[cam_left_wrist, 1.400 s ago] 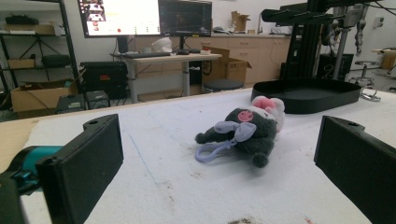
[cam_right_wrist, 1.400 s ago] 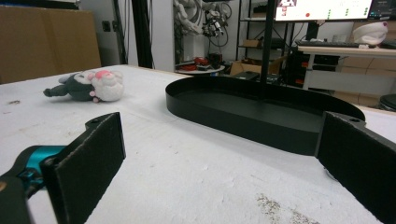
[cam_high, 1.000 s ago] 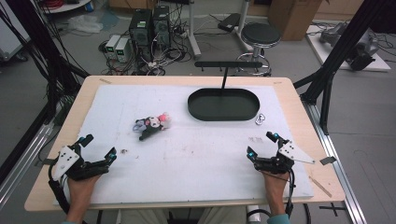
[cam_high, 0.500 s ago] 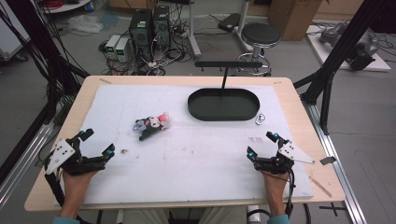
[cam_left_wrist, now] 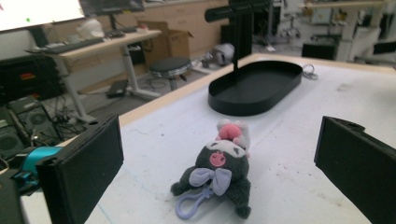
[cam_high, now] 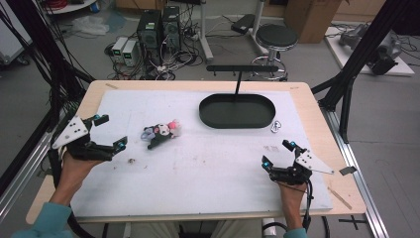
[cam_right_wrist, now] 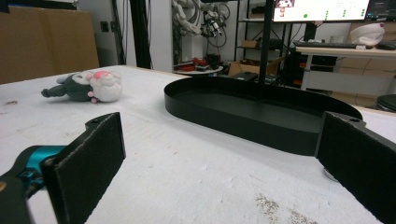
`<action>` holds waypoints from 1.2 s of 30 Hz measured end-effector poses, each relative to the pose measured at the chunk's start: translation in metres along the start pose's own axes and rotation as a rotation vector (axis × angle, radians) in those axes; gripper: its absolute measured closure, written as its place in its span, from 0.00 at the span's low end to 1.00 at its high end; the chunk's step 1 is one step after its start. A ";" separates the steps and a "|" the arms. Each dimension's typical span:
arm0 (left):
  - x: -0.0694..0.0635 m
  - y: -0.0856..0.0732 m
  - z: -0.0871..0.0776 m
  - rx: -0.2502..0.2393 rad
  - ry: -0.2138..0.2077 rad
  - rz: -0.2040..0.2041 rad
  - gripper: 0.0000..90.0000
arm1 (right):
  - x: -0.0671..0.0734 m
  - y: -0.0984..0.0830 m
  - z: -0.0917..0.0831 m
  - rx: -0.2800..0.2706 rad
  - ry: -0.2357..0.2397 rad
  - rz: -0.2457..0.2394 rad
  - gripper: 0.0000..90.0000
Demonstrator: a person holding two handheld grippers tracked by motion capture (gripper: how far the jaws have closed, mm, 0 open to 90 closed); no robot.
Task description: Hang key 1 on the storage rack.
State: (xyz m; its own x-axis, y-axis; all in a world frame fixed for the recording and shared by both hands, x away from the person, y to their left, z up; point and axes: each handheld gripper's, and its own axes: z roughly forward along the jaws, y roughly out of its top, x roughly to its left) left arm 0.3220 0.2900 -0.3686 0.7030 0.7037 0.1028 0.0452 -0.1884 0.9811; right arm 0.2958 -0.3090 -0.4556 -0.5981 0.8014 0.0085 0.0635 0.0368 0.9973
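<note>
Left gripper [cam_high: 108, 131] is held at the table's left edge, raised and angled toward the plush keychain [cam_high: 161, 134]; its jaws are spread wide, nothing between them. In the left gripper view the plush toy [cam_left_wrist: 219, 173] is framed between the two jaws, lying on its back on the white mat [cam_high: 208, 168], with its lilac clip loop [cam_left_wrist: 189, 205] pointing toward the camera (a pink-and-white second figure is pressed against its far side).

Farther right, the black oval tray [cam_high: 237, 110] with its T-shaped hanging stand [cam_high: 242, 68] sits behind centre, well apart from the toy. A small metal ring [cam_high: 276, 126] lies just beside the tray's right end.

Right gripper [cam_high: 277, 154] rests low near the front right corner, jaws likewise parted and empty, facing the tray.

Risks judged from here: the soft body may compress and slip if pinched off-centre; the loop could be missed or snagged if the closure lands too shallow; the paired figure may be dragged askew.
</note>
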 end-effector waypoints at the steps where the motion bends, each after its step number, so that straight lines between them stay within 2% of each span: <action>1: 0.002 0.002 0.004 0.017 -0.014 0.006 0.02 | 0.000 0.000 0.000 0.001 0.001 0.003 0.01; 2: 0.002 0.002 0.004 0.017 -0.014 0.006 0.02 | 0.000 0.000 0.000 0.001 0.000 0.003 0.01; 3: 0.005 0.006 0.013 0.056 -0.034 0.014 0.02 | 0.000 0.000 0.000 0.002 0.000 0.003 0.01; 4: 0.006 0.007 0.017 0.071 -0.045 0.026 0.02 | 0.000 0.000 0.000 0.002 -0.003 0.004 0.01; 7: 0.010 0.011 0.029 0.103 -0.082 0.029 0.02 | 0.000 0.000 0.000 0.001 -0.003 0.004 0.01; 8: 0.010 0.011 0.029 0.103 -0.082 0.029 0.02 | 0.000 0.000 0.000 0.002 -0.002 0.003 0.01; 9: 0.014 0.014 0.036 0.141 -0.098 0.035 0.02 | 0.000 0.000 0.000 0.002 -0.003 0.004 0.01; 14: 0.020 0.021 0.052 0.186 -0.130 0.039 0.02 | 0.000 0.000 0.000 0.000 0.000 0.008 0.01; 15: 0.021 0.025 0.060 0.218 -0.144 0.057 0.02 | 0.000 0.000 0.000 0.000 0.000 0.008 0.01; 17: 0.022 0.026 0.067 0.226 -0.156 0.060 0.02 | 0.000 0.000 -0.001 0.000 0.002 0.011 0.01; 21: 0.024 0.027 0.082 0.276 -0.174 0.080 0.02 | -0.001 0.000 -0.001 -0.005 -0.001 0.011 0.01; 23: 0.024 0.028 0.085 0.283 -0.178 0.080 0.02 | -0.001 0.000 -0.001 -0.007 -0.001 0.008 0.01; 24: 0.024 0.028 0.092 0.306 -0.191 0.084 0.02 | -0.001 0.000 -0.001 -0.005 -0.001 0.009 0.01; 25: 0.024 0.028 0.092 0.306 -0.191 0.084 0.02 | -0.001 0.000 -0.001 -0.007 0.001 0.010 0.01; 26: 0.023 0.028 0.098 0.337 -0.201 0.096 0.02 | -0.001 0.000 -0.001 -0.006 0.000 0.011 0.01; 29: 0.021 0.028 0.105 0.356 -0.211 0.096 0.02 | -0.001 0.000 -0.001 -0.007 0.000 0.011 0.01; 30: 0.020 0.028 0.112 0.378 -0.219 0.108 0.02 | 0.000 0.000 -0.001 -0.004 0.002 0.015 0.01; 33: 0.019 0.026 0.117 0.400 -0.232 0.119 0.02 | 0.000 0.000 -0.001 -0.005 0.002 0.015 0.01; 34: 0.017 0.023 0.122 0.418 -0.235 0.144 0.02 | 0.000 0.000 -0.001 -0.004 0.002 0.014 0.01; 36: 0.015 0.019 0.128 0.447 -0.246 0.143 0.02 | 0.000 0.000 -0.001 -0.005 0.002 0.015 0.01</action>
State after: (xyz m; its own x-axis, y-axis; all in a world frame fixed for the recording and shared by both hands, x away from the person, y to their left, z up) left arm 0.4241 0.2099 -0.3694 0.8678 0.4779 0.1363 0.1970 -0.5826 0.7885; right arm 0.2952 -0.3099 -0.4557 -0.5989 0.8005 0.0236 0.0688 0.0221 0.9974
